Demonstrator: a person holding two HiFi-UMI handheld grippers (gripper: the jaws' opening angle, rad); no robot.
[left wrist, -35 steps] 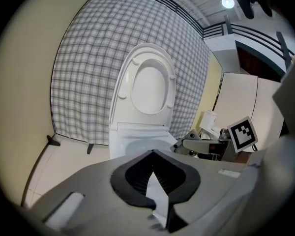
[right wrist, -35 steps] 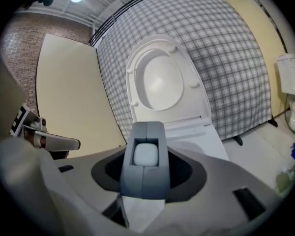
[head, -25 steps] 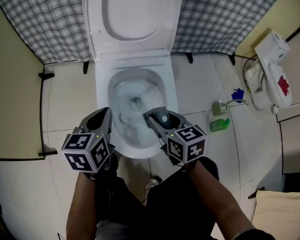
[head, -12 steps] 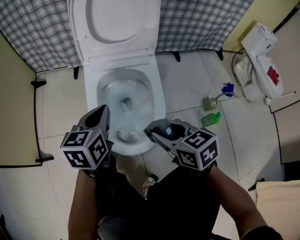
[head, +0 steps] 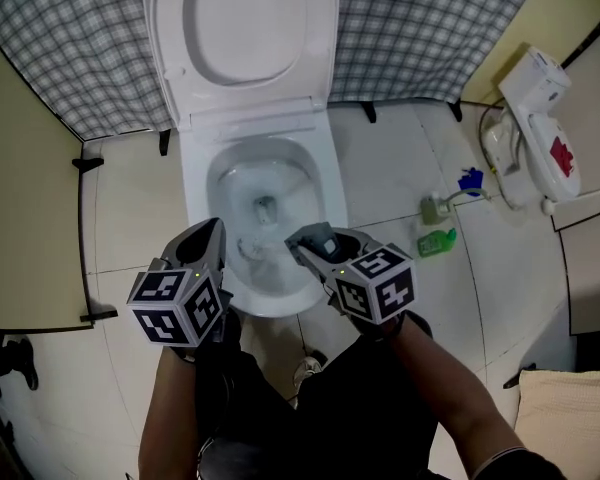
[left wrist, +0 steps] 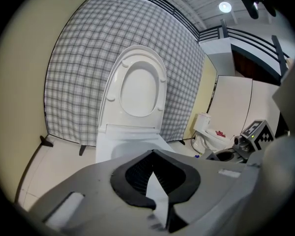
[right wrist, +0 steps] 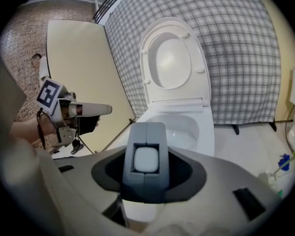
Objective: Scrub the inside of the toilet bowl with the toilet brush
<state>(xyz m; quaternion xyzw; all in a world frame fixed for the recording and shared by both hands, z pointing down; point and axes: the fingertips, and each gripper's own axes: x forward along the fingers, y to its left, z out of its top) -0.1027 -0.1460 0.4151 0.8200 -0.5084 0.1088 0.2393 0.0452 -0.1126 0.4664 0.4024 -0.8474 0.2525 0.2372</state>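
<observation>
The white toilet (head: 200,203) stands with its lid up, and water lies in the bowl (head: 270,183). My right gripper (head: 305,240) hovers over the bowl's front right rim, shut on the grey handle (right wrist: 146,156) of the toilet brush. The handle's end with its white cap faces the right gripper view. The pale brush head (head: 248,248) is down inside the bowl, at its front left wall. My left gripper (head: 208,236) hangs over the front left rim with its jaws together and nothing in them; it also shows in the right gripper view (right wrist: 91,109).
A checked cloth (head: 430,28) hangs behind the toilet, with yellow panels (head: 25,218) at the left. On the floor at right are a green bottle (head: 438,242), a blue item (head: 470,180) and a white unit with a red patch (head: 540,128). The person's legs and a shoe (head: 305,370) are just below the bowl.
The right gripper pulled the brush back toward the bowl's front rim, then pushed it forward again; the brush head moved with it. The left gripper stayed where it was.
</observation>
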